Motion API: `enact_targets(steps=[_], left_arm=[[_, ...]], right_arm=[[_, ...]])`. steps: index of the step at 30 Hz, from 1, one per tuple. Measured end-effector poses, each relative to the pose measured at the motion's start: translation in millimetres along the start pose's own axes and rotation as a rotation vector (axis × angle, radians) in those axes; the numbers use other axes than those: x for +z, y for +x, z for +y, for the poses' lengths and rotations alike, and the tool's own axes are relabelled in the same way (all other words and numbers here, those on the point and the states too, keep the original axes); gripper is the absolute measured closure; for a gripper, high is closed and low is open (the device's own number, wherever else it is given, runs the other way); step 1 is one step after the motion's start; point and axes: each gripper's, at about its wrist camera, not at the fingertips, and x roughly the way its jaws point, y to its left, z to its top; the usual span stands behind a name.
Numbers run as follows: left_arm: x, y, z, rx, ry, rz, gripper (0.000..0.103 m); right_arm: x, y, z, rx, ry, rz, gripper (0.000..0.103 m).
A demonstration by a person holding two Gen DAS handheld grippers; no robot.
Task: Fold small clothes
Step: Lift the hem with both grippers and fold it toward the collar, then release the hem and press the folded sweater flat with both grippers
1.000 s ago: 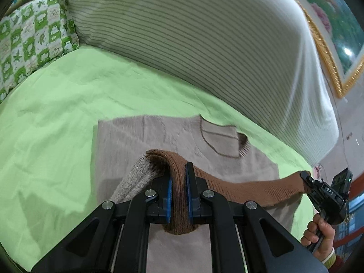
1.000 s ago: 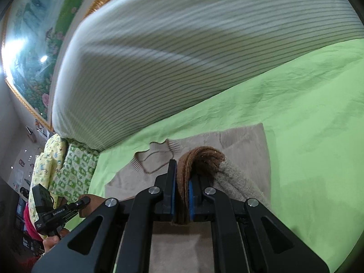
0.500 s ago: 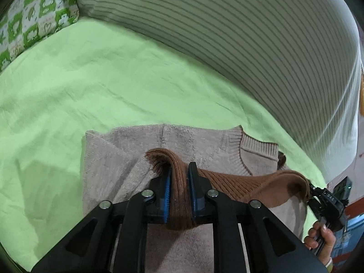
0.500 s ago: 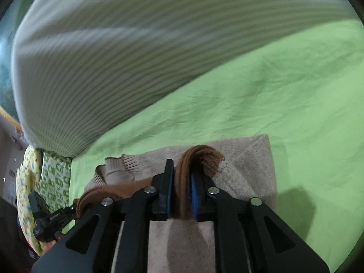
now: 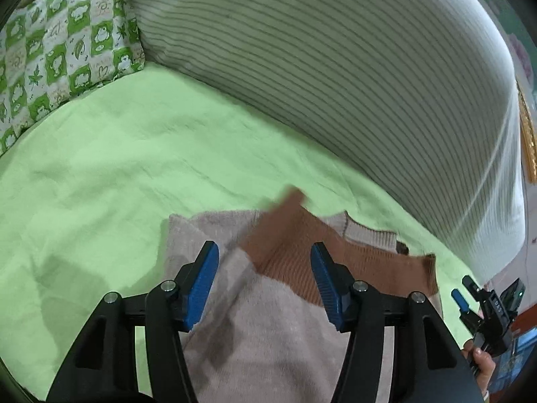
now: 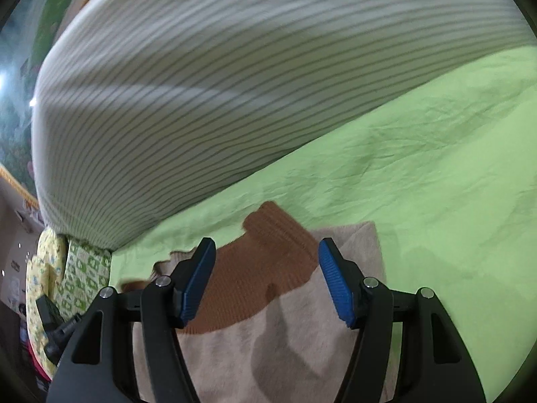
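Sweater [image 5: 285, 336], beige w/ brown ribbed hem band [image 5: 295, 248], lay on green sheet [image 5: 117, 174], band flopped across the top near the striped bolster [image 5: 335, 67]. Left gripper [image 5: 265, 275] jaws were opening, blue pads [image 5: 201, 278] apart, nothing pinched; knit showed below btwn them. Right gripper [image 6: 268, 278] same: jaws opening, pads [image 6: 335, 285] clear of fabric. Frog-print pillow [image 5: 60, 43] sat at the sheet's far corner.
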Motion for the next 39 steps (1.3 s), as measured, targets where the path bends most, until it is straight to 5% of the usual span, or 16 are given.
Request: enact_targets(steps=[14,21,26,34,39], left_arm=[[-84.4,2.8,-83.9,-0.129,0.311,0.161,0.043],[-104.6,7.3,-91.3,-0.169,0.314,0.179,0.043],[-107.8,-3.3,-83.3,-0.146,0.343,0.157,0.043],[-120.3,-13.8,-33.0,-0.112,0.236,0.183,0.042],[-125.6,-5.6,-13.9,-0.025,0.259,0.181,0.044]], right_arm=[[-62.5,0.7,57.7,0.039,-0.245,0.12,0.038],[-87.1,9.6,72.6,0.1,-0.391,0.183,0.039],[-97.7,24.5,90.2,0.163,-0.481,0.243,0.041],[-114.9,57.2,114.2,0.31,-0.566,0.398,0.041],[-119.3,90.1,112.9,0.177,-0.673,0.427,0.043]])
